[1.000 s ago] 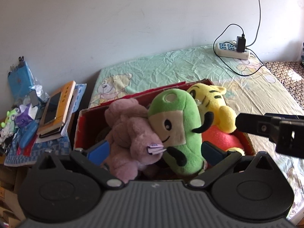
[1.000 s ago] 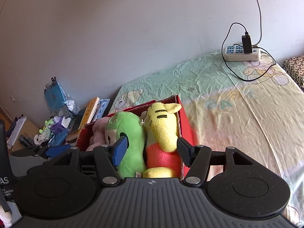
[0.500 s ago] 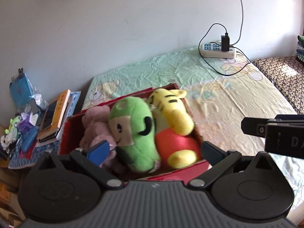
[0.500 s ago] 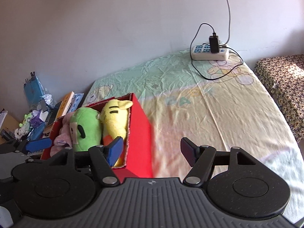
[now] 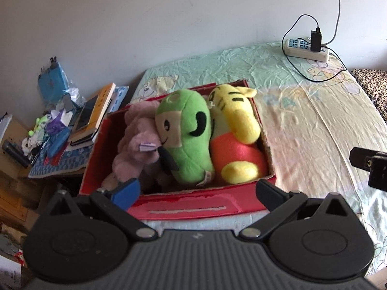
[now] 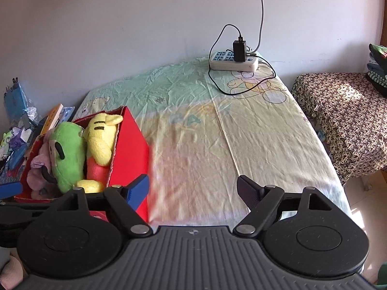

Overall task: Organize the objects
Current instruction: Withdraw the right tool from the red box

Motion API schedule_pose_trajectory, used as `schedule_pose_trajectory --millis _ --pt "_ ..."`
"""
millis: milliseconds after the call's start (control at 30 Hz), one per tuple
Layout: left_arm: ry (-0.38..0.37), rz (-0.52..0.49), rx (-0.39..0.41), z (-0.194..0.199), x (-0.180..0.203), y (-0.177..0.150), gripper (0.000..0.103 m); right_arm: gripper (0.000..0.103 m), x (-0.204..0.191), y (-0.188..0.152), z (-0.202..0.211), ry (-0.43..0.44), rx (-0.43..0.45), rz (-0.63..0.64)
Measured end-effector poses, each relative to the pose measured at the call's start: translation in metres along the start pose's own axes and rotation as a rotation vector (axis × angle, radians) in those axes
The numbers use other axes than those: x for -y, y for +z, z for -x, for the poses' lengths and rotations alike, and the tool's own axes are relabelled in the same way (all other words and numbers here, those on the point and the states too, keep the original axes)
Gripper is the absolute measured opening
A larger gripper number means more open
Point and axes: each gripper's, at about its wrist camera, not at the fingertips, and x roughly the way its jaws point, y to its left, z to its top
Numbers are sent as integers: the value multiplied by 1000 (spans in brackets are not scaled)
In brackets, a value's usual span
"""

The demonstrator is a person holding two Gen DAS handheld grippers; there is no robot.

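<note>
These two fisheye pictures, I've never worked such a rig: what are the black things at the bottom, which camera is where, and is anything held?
Each picture comes from a camera on a hand-held two-finger gripper, looking along its fingers. The left gripper is open over the red box on the bed, which holds a purple plush, a green plush and a yellow plush. The right gripper is over bare sheet, jaws opening, nothing between them. Neither holds anything. A power strip lies by the wall.
</note>
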Motion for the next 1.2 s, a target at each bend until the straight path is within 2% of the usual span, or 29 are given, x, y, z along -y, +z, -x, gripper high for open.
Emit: schedule_pose_trajectory --millis 333,667,967,1200 --pt "55 80 -34 -7 -45 0 102 82 -49 7 -2 41 -1 75" --pt "46 103 -16 -34 -97 15 103 83 -116 19 -18 44 9 144" --pt "2 93 -22 -64 -134 18 103 83 -158 23 -40 6 7 142" --pt "-34 79 -44 -81 -149 18 103 83 -174 22 -53 -28 -23 132"
